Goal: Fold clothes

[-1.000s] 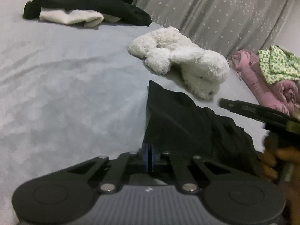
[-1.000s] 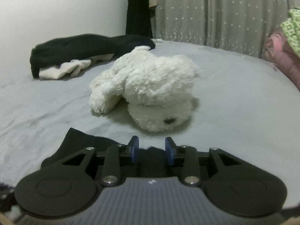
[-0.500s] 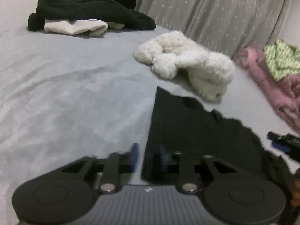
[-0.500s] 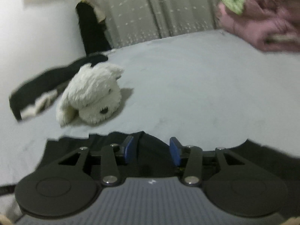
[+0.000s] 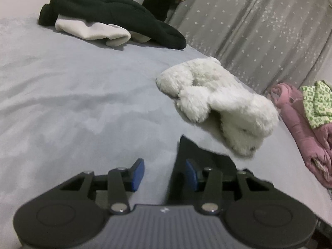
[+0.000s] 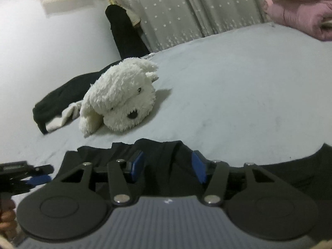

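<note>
A black garment [image 5: 199,161] lies on the grey bed sheet [image 5: 62,87], close in front of both grippers. My left gripper [image 5: 164,174] hovers over its left edge. Its jaws are opening, and only a narrow strip of the cloth lies between the blue pads [image 5: 138,174], untouched. In the right wrist view the same black garment [image 6: 161,151] spreads under my right gripper [image 6: 168,165]. Those jaws are opening too, with a raised fold of cloth between them that the pads do not press. The left gripper [image 6: 31,178] shows at the left edge of that view.
A white plush dog [image 5: 217,103] [image 6: 118,99] lies just beyond the garment. A pile of black and white clothes [image 5: 108,14] sits at the back of the bed. Pink and green clothes [image 5: 300,114] are heaped at the right. A starred curtain [image 5: 249,31] hangs behind.
The left gripper was shut on the black garment's edge and has let go, its jaws now apart. The right jaws have spread wider, and the right view has swung and dropped lower.
</note>
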Available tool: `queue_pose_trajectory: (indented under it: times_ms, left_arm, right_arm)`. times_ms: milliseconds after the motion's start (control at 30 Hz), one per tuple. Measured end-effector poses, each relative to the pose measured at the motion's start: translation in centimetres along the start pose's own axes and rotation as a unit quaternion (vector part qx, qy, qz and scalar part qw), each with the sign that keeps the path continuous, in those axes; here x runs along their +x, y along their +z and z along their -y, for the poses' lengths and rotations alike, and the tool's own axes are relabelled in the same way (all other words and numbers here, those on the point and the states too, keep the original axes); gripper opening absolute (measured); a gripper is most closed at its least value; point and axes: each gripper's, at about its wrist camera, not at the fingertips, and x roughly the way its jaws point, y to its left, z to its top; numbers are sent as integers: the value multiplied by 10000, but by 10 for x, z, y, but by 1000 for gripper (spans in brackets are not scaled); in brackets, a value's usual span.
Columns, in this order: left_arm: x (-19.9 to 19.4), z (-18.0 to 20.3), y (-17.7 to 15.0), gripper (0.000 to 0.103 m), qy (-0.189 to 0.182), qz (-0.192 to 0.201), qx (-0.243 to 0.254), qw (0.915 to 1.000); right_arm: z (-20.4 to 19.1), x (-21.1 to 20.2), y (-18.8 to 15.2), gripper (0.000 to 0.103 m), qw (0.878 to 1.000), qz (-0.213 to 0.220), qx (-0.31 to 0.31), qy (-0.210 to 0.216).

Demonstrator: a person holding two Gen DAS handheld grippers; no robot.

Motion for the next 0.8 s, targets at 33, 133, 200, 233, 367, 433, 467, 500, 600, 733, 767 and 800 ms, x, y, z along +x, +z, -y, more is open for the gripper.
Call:
queue_pose_trajectory:
  times_ms: [33, 133, 200, 233, 367, 433, 467, 500, 600, 733, 767, 800]
  left_arm:
    - [4, -1, 3, 43, -29, 11, -24, 10000]
    - [16, -2, 2, 43, -267, 124, -134, 9995]
    - [23, -1, 1, 42, -409, 169, -188, 9988]
    - [25, 0, 0, 40, -459, 186, -182, 9986]
    - [32, 13, -8, 3, -387, 226, 143, 9989]
    - [28, 19, -11, 3, -226, 368, 312, 9986]
    - [24, 22, -11, 3, -118, 466, 363, 9982]
    - [21, 24, -10, 3, -11, 561, 414, 9976]
    - [19, 25, -8, 3, 337, 710, 581, 9952]
    - [31, 23, -6, 4, 592, 463, 631, 9952]
    - [30, 21, -6, 7, 582, 471, 596, 9954]
    - [29, 19, -5, 8, 573, 479, 561, 9956]
  right_arm:
    - [-1, 0, 0, 55, 10000, 6, -24, -24]
    - [-8, 1, -2, 55, 9997, 30, -186, -166]
    - [-9, 3, -2, 55, 9996, 41, -203, -206]
    - [-9, 3, -2, 55, 9995, 45, -212, -232]
    - [-16, 6, -4, 34, 9979, 33, -418, -492]
    - [-17, 6, -4, 21, 9970, 38, -470, -617]
    - [-15, 6, -4, 15, 9969, 50, -439, -648]
    - [-13, 5, -4, 12, 9972, 68, -365, -651]
    - [-7, 4, -3, 6, 9976, 71, -204, -656]
    - [-9, 4, -3, 7, 9972, 58, -277, -692]
    - [-9, 4, -3, 7, 9973, 54, -265, -683]
    - [-8, 4, -3, 8, 9975, 51, -241, -663]
